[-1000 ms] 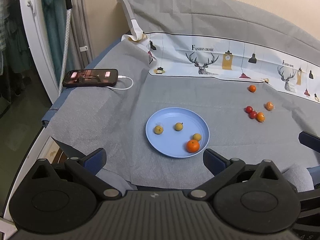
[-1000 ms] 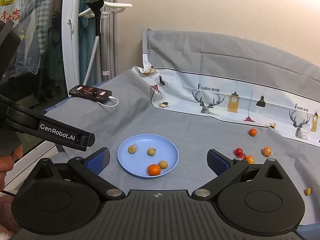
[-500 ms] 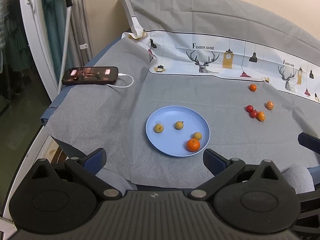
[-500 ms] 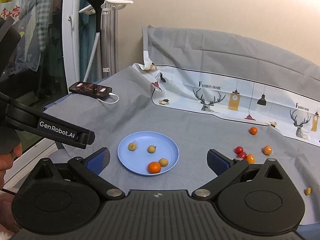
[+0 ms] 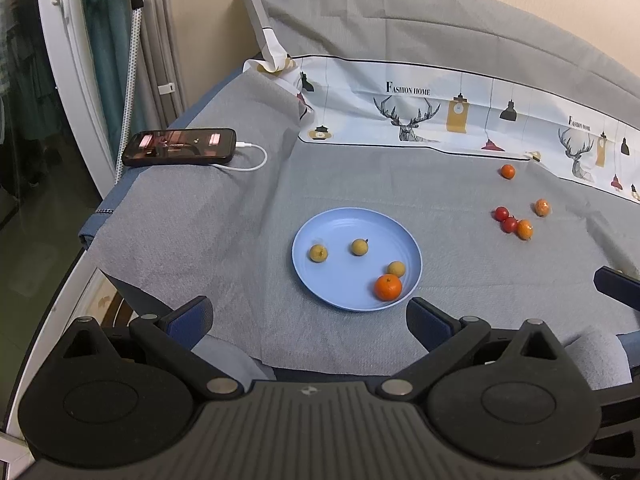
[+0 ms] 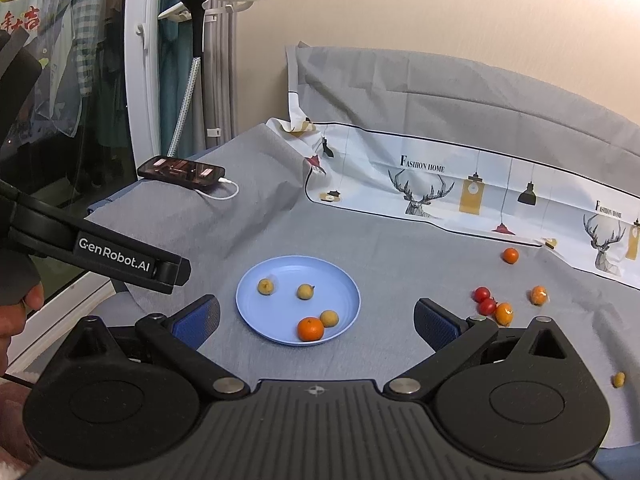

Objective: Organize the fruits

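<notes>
Both the left gripper (image 5: 310, 314) and the right gripper (image 6: 316, 316) hung spread wide and empty near the blue plate (image 5: 320, 292), which held three yellowish fruits and one tangerine (image 5: 388, 287). Right of the plate lay loose fruits (image 6: 489, 306) (tomatoes, small oranges), so sorting looked midway; the next move probably called for reaching rightward.

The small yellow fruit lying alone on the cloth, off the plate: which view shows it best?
The right wrist view: the small yellow fruit lies in plain sight on the grey cloth, right of the blue plate. The left wrist view shows only a sliver of it behind the right gripper's fingertip.
</notes>
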`<state>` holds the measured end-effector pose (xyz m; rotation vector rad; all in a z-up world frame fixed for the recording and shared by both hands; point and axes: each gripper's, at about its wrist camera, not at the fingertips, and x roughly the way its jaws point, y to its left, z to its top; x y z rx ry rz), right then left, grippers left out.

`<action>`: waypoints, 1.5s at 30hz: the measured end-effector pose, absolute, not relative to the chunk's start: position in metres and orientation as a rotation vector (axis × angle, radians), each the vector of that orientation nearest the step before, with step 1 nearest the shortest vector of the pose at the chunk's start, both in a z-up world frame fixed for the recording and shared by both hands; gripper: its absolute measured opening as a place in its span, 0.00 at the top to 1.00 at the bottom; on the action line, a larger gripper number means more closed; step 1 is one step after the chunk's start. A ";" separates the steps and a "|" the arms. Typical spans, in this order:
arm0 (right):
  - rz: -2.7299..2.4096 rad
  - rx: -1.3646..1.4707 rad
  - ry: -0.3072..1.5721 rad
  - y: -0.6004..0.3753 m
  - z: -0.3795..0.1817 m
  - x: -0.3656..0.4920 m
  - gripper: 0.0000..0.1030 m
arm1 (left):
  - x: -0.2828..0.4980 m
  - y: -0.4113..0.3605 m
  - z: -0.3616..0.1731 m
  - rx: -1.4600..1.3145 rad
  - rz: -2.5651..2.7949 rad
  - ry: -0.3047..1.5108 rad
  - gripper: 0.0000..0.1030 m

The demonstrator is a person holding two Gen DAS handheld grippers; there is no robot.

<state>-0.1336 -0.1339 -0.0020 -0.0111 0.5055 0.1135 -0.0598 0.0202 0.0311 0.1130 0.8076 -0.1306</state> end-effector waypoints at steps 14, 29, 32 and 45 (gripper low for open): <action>0.115 0.014 0.555 -0.140 -0.014 -0.118 0.01 | -0.044 0.010 0.018 0.151 -0.139 0.860 0.00; -0.205 0.216 0.548 -0.255 -0.046 -0.100 0.01 | 0.037 -0.088 -0.002 0.238 -0.227 0.925 0.00; -0.373 0.260 0.543 -0.312 -0.063 -0.097 0.01 | 0.065 -0.132 -0.012 0.263 -0.270 0.911 0.00; -0.904 0.675 0.652 -0.550 -0.194 -0.049 0.01 | 0.231 -0.328 -0.122 0.269 -0.396 1.047 0.00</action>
